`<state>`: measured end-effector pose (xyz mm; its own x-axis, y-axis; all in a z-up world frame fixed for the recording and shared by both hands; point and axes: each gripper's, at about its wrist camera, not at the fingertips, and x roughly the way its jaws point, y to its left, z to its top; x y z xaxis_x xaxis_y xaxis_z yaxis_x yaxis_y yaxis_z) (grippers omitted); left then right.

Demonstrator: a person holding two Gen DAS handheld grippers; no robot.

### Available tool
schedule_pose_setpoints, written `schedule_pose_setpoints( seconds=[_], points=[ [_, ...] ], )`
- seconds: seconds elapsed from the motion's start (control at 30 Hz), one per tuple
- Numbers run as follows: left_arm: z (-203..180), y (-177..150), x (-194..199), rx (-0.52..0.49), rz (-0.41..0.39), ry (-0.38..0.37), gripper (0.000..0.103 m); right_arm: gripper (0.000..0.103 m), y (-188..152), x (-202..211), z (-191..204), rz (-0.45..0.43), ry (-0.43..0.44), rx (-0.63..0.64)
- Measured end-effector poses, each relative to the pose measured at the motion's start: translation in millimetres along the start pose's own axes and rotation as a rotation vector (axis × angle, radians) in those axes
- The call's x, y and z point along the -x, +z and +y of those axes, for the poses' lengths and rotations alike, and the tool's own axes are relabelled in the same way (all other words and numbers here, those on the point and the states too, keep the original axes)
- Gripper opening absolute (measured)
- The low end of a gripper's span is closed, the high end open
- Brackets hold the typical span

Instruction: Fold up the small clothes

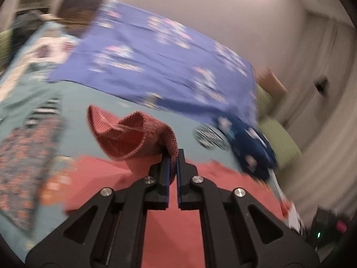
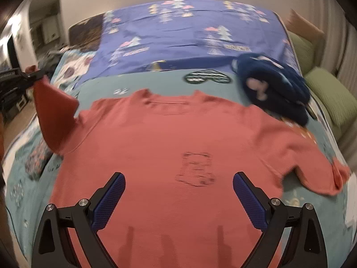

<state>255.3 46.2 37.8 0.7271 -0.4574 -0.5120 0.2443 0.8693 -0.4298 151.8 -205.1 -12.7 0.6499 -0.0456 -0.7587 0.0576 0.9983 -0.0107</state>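
A coral-red knit sweater (image 2: 174,134) lies spread flat on the bed, neck towards the far side, with a faint dark motif on its chest. My left gripper (image 1: 173,156) is shut on the cuff of the sweater's left sleeve (image 1: 129,134) and holds it lifted above the bed; in the right wrist view it shows at the far left (image 2: 33,73) with the sleeve (image 2: 53,116) hanging from it. My right gripper (image 2: 178,181) is open and empty, just above the sweater's lower chest. The right sleeve (image 2: 323,174) lies flat.
A crumpled dark blue garment (image 2: 274,84) lies by the sweater's right shoulder. A purple tree-print sheet (image 2: 189,33) covers the far half of the bed. A striped eye-mask shape (image 2: 207,77) is on the teal cover (image 2: 111,84). Green cushions (image 2: 330,93) stand at the right.
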Motion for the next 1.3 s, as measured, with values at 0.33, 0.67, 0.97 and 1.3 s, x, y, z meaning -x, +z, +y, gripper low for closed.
schedule_pose_setpoints(
  seconds=[0.33,0.67,0.97,1.3],
  points=[
    [-119,-78,-90,-0.291,0.254,-0.026,0.014,0.099,-15,6,-73,0.026,-0.023,-0.142],
    [-58,-68,-12,-0.451,0.063,0.245,0.052,0.088,9,-13,-56,0.037,0.203,-0.058],
    [43,-88,-6,-0.264,0.149,0.442,0.053,0.088,41,-98,-54,0.208,0.411,-0.217],
    [76,-94,-19,-0.168,0.188,0.49,0.061,0.003,66,-127,-42,0.18,0.466,-0.268]
  ],
)
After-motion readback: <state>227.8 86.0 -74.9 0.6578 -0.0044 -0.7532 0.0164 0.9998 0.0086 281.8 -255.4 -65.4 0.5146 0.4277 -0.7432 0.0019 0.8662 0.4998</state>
